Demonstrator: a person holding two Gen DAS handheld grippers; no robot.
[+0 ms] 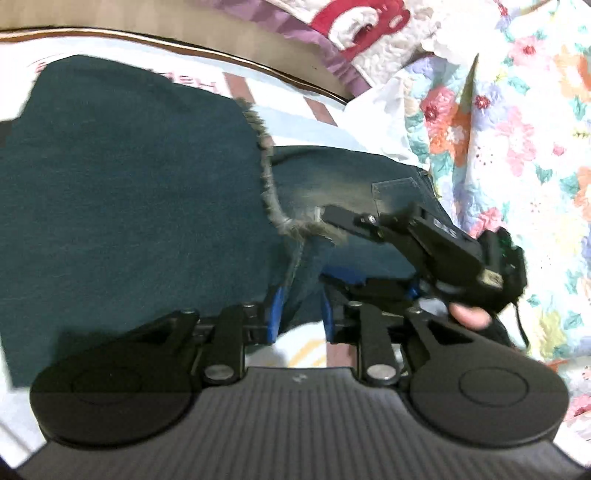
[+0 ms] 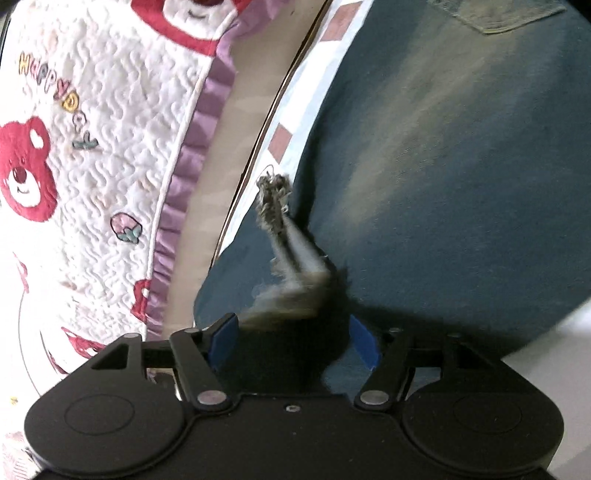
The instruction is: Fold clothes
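Note:
Dark blue jeans [image 1: 129,192] with frayed hems lie spread on a white printed sheet [image 1: 295,122]. My left gripper [image 1: 301,314] is shut on a fold of denim near the frayed hem [image 1: 269,184], its blue pads pressed on the cloth. The right gripper shows in the left wrist view [image 1: 406,236], held just right of and above it, at the same hem. In the right wrist view my right gripper [image 2: 291,339] holds the frayed hem [image 2: 280,240] between its blue pads, over the jeans [image 2: 443,166], whose back pocket [image 2: 498,14] lies far off.
A white quilt with red bears and a purple frill [image 2: 92,166] lies to the left of the right gripper. A floral quilt [image 1: 517,129] lies to the right. A dark-rimmed board edge [image 1: 221,51] runs under the sheet.

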